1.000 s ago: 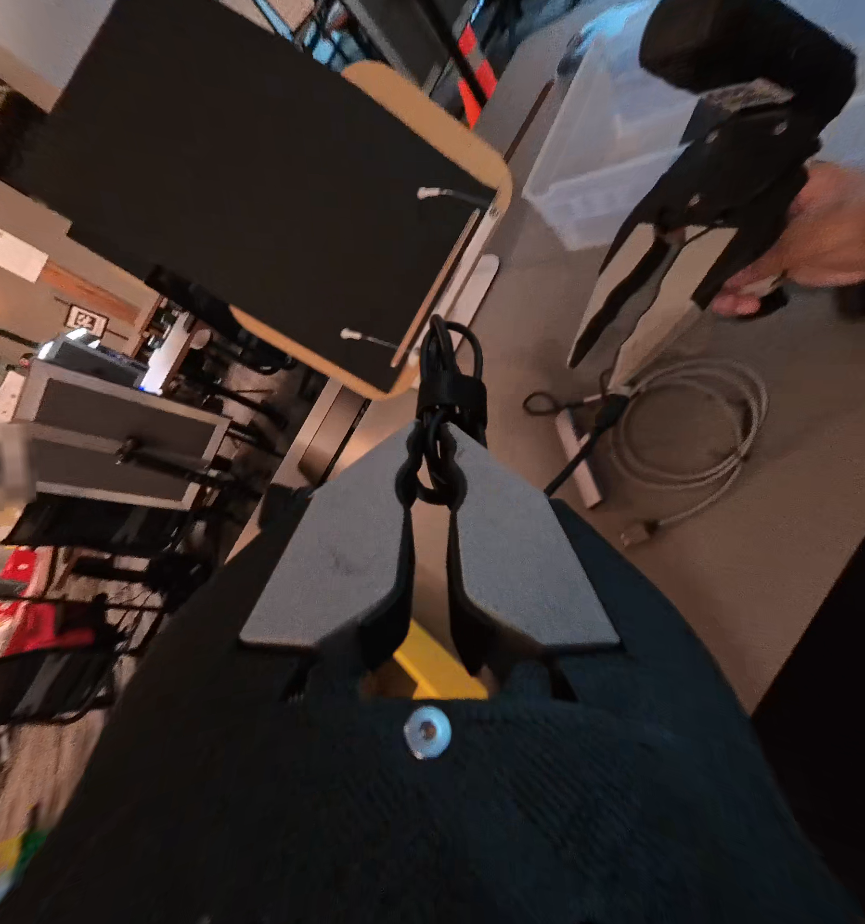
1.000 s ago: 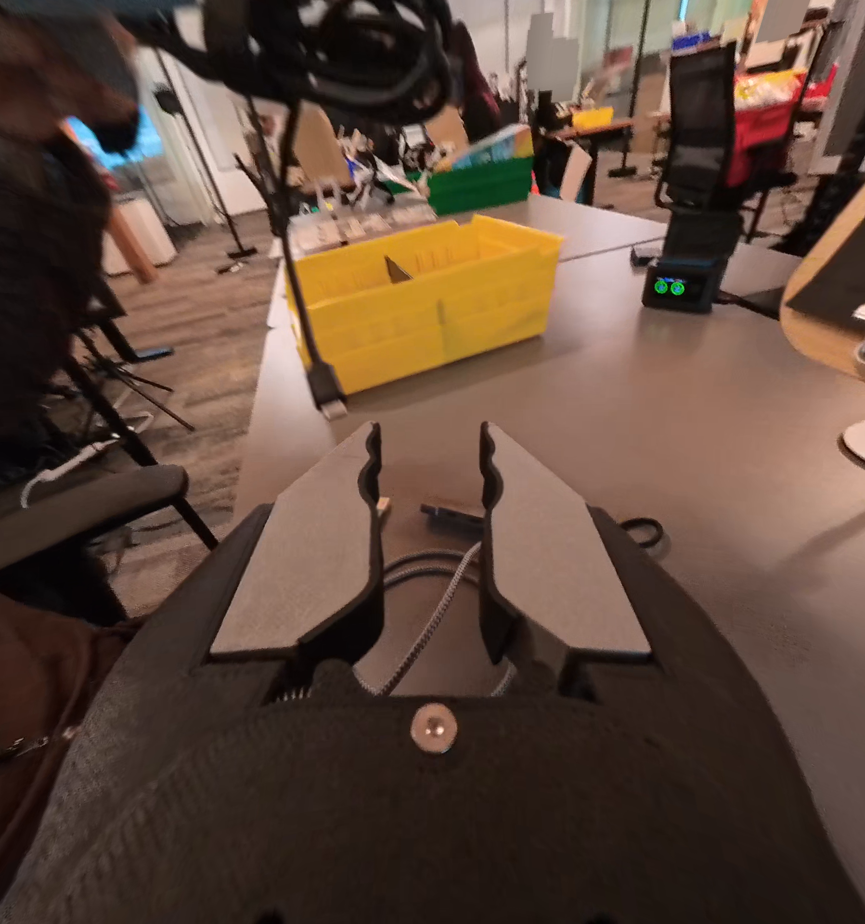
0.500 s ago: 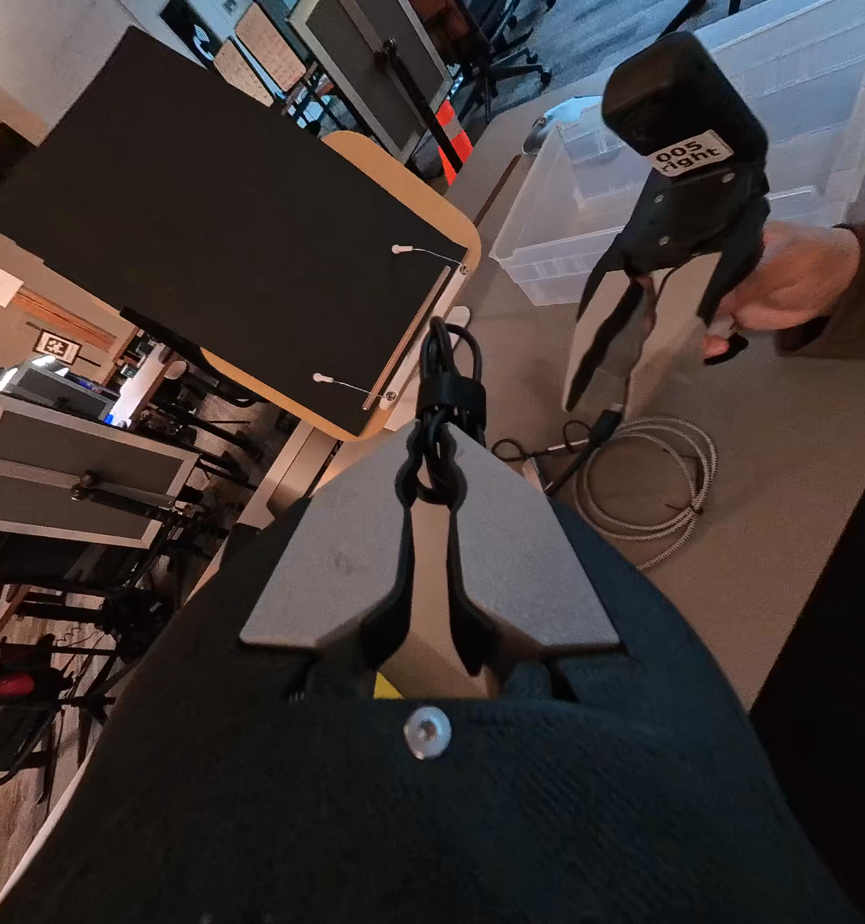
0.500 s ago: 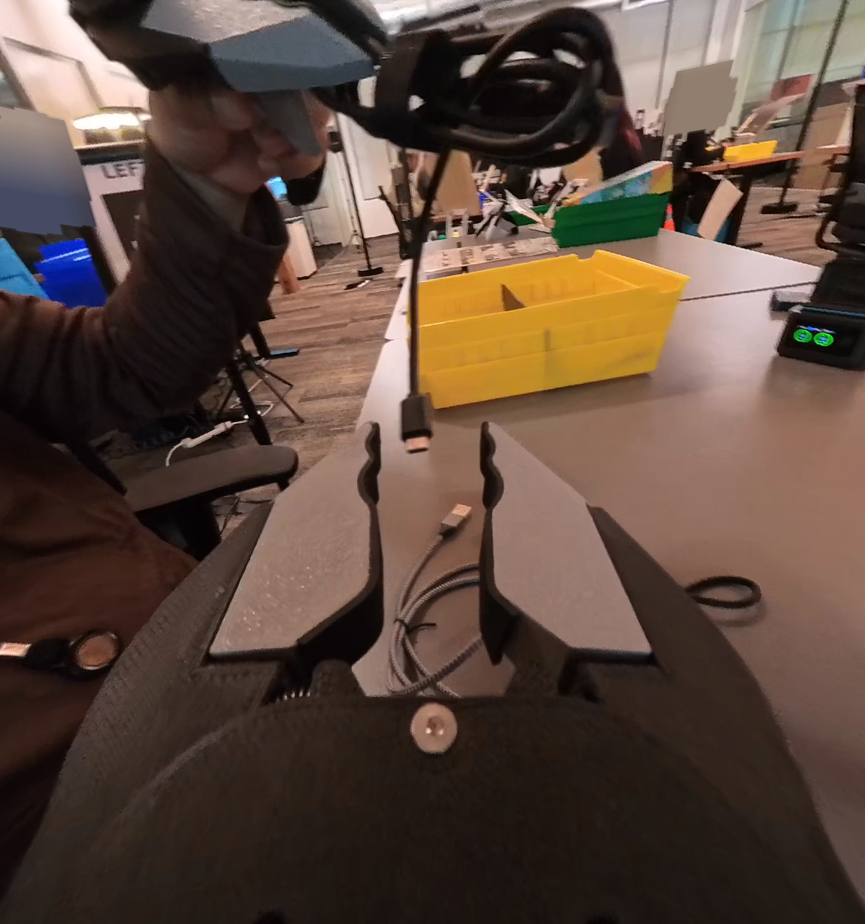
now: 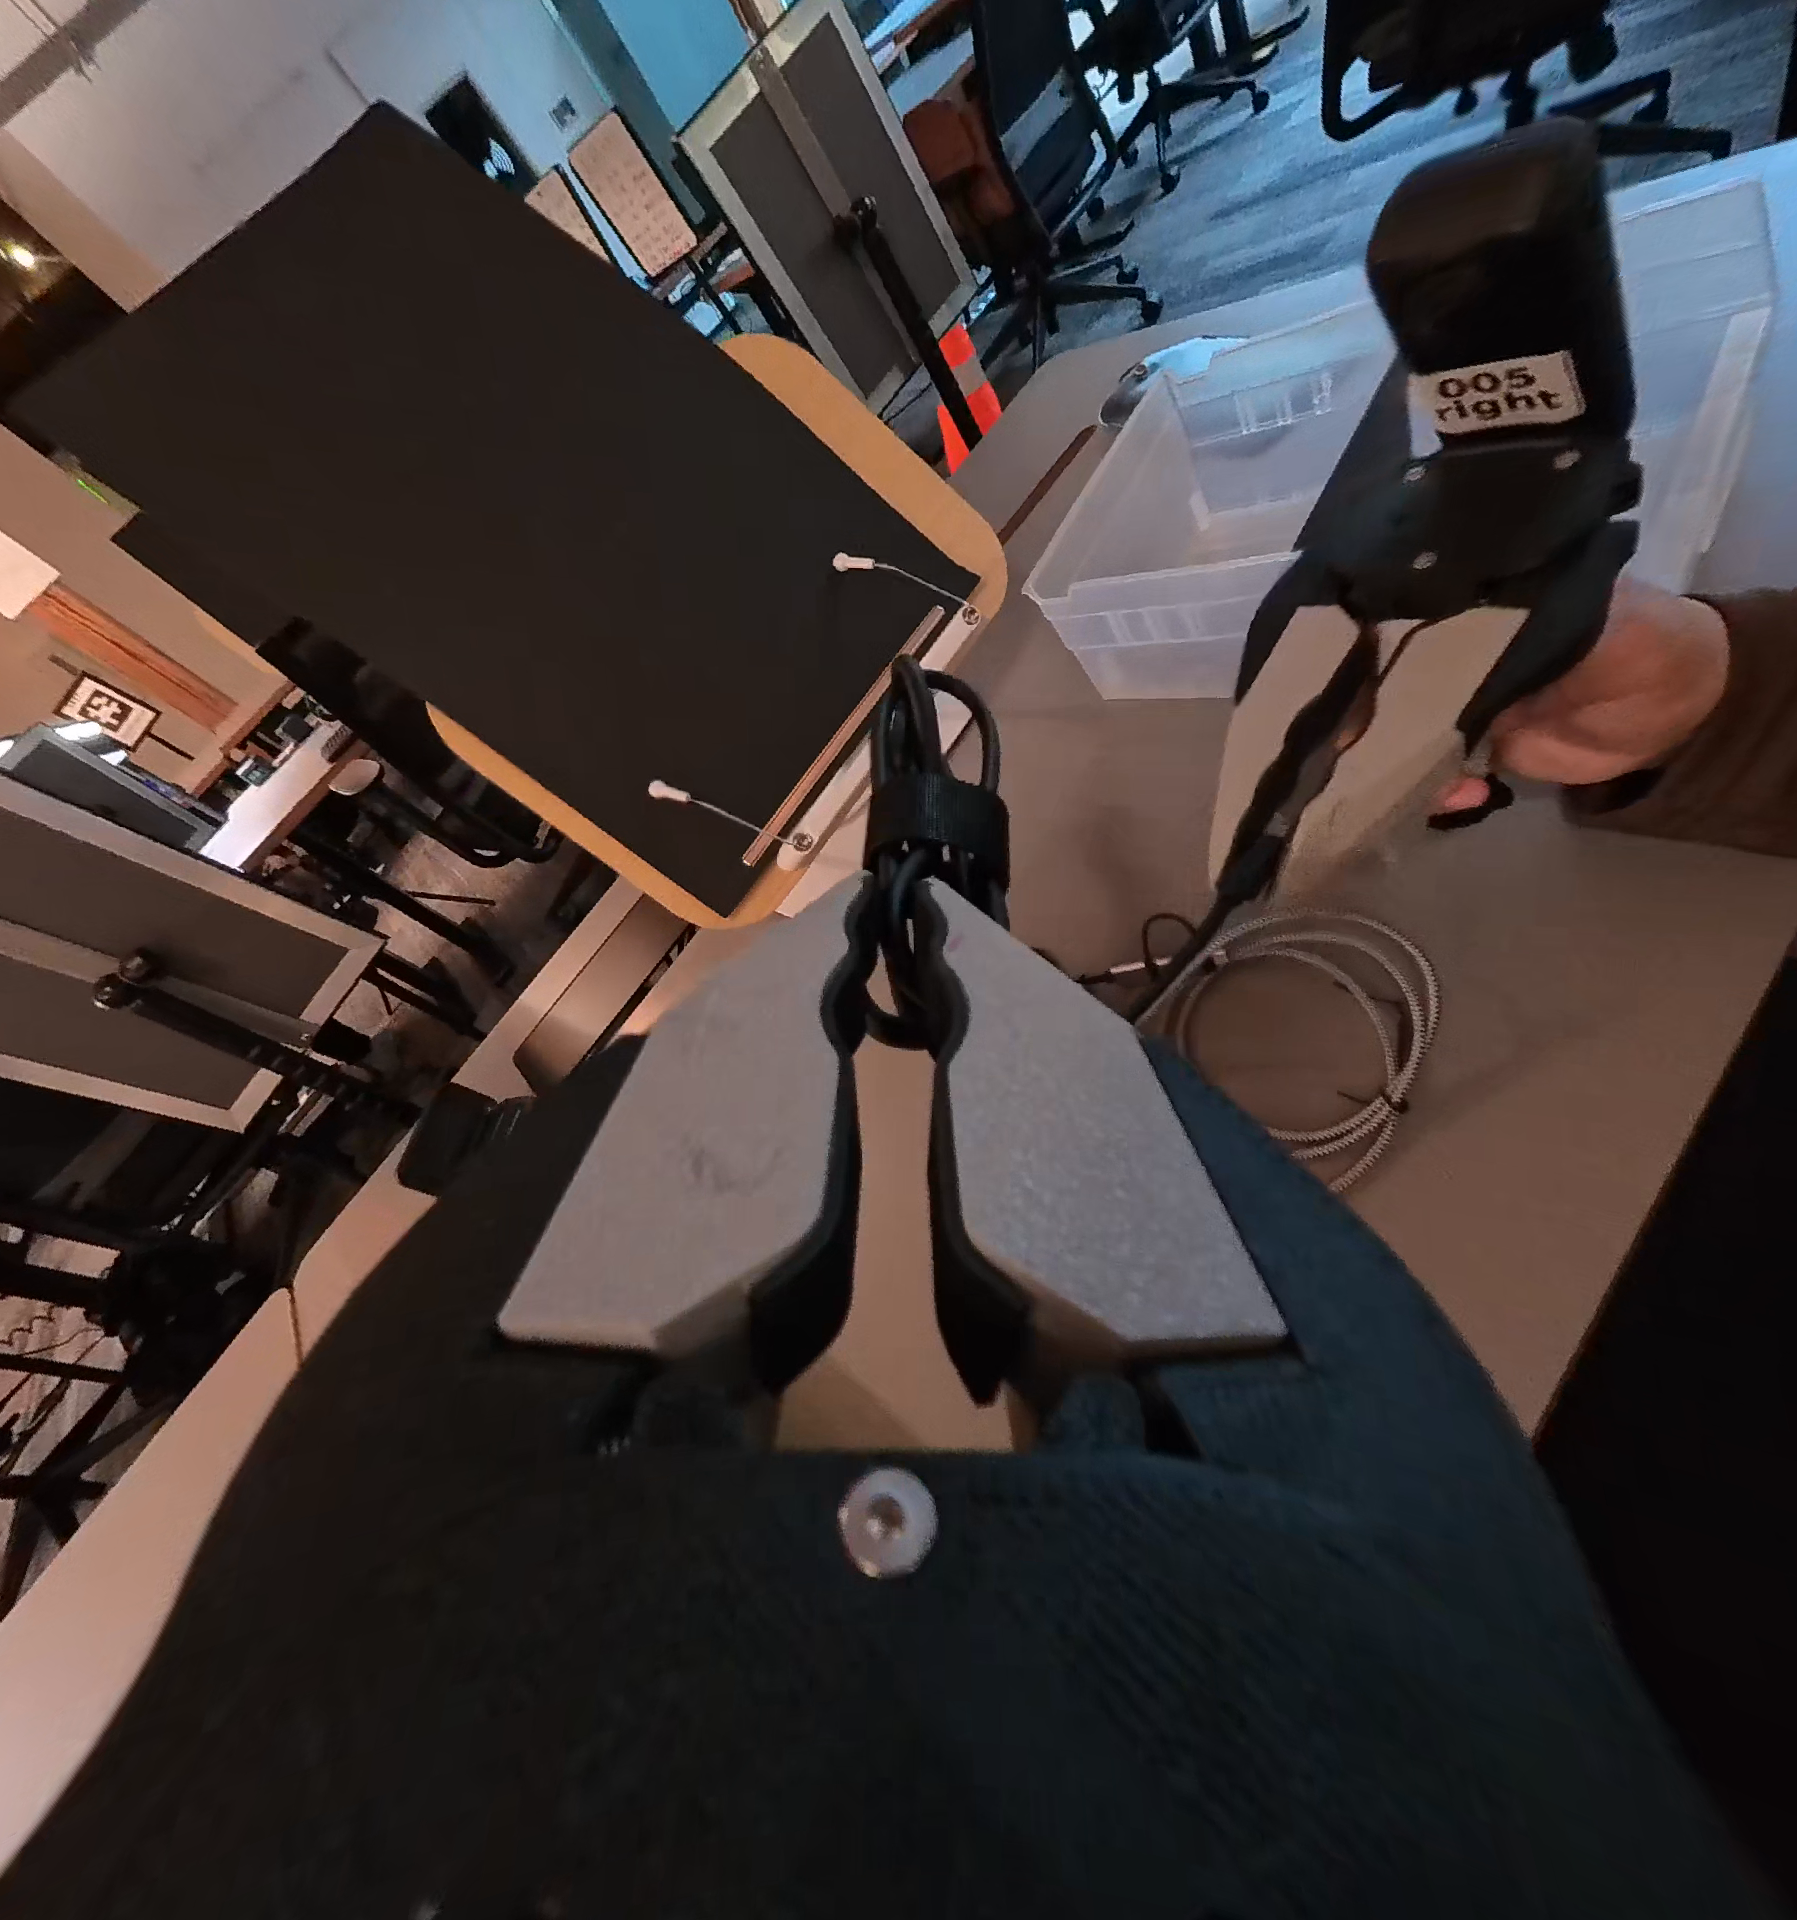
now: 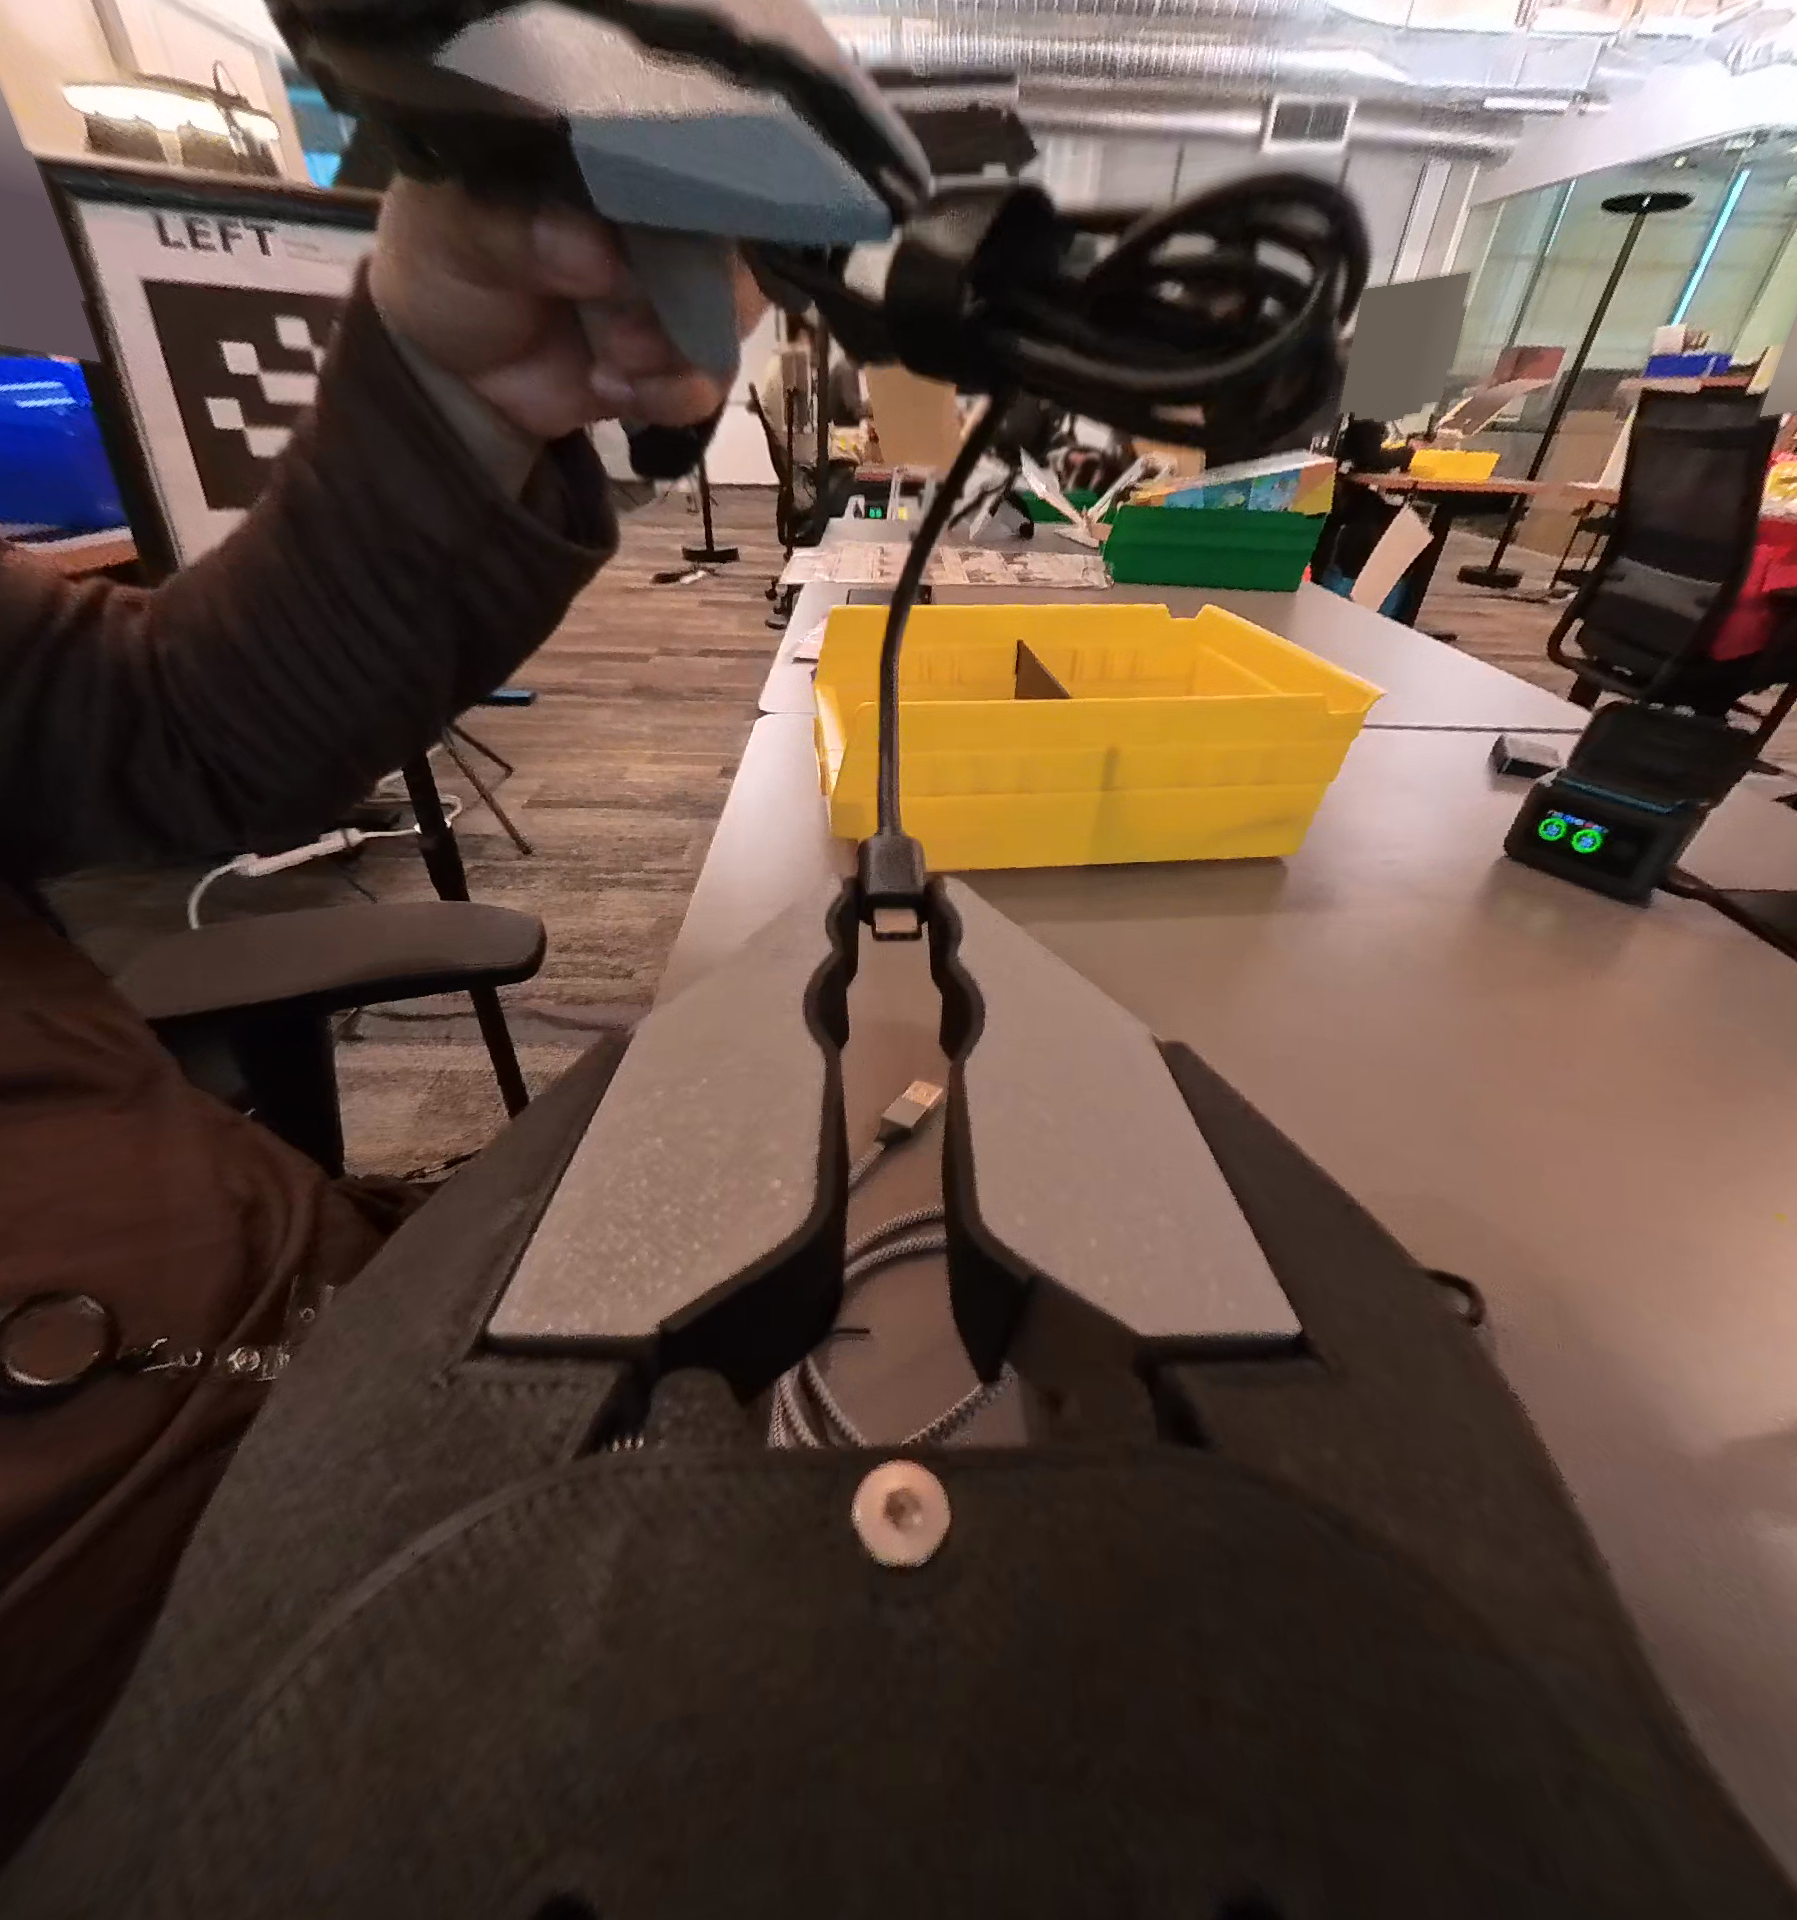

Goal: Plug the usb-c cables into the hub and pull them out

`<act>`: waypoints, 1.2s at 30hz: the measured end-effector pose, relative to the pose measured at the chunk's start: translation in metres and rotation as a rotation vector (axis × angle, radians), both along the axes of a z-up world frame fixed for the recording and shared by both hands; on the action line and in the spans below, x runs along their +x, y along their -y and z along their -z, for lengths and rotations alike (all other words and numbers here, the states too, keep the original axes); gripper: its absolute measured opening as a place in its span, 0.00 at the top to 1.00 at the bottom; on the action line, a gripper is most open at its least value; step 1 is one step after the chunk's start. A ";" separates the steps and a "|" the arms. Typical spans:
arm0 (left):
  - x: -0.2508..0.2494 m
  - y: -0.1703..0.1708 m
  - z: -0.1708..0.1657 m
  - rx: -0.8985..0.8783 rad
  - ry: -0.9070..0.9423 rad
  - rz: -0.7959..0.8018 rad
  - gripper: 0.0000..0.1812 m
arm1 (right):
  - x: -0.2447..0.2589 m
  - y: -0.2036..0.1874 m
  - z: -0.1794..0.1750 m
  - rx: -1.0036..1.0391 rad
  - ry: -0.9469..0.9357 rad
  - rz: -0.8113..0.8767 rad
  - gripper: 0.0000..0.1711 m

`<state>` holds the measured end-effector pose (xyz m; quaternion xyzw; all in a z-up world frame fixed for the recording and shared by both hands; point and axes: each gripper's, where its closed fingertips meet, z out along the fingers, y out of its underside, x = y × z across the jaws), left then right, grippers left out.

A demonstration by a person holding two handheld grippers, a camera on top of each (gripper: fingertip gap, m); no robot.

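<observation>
Black usb-c cable (image 6: 1133,312): coiled bundle, strapped, held in the air above the grey table (image 6: 1496,1143).
Left gripper (image 5: 899,940): clamped on the bundle's loops.
Plug (image 6: 892,873): hangs from the bundle, pinched at the tips of the right gripper (image 6: 894,914).
Braided grey cable (image 5: 1330,1029): coiled on the table below.
Yellow bin (image 6: 1081,769): beyond the plug.

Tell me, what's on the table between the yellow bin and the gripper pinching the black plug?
In the right wrist view, only bare grey table lies between the yellow bin and the right gripper.

White label (image 5: 1493,397) on right gripper (image 5: 1320,717); lettered marker board (image 6: 234,358).
</observation>
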<state>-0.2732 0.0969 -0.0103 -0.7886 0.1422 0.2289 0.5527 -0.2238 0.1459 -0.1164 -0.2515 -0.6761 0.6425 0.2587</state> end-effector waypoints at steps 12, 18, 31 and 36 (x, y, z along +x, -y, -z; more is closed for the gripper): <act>-0.011 -0.038 0.052 0.050 0.239 -0.015 0.98 | 0.021 -0.035 -0.059 -0.106 0.032 0.147 0.96; 0.042 -0.123 0.076 -0.027 0.403 0.161 0.98 | 0.056 -0.071 -0.090 -0.014 0.050 0.372 0.97; -0.020 -0.075 0.204 -0.382 0.113 -0.147 0.73 | 0.027 -0.126 0.012 0.163 0.454 0.571 0.97; -0.037 -0.060 0.230 -0.403 -0.034 -0.201 0.75 | 0.017 -0.127 0.032 0.165 0.551 0.591 0.96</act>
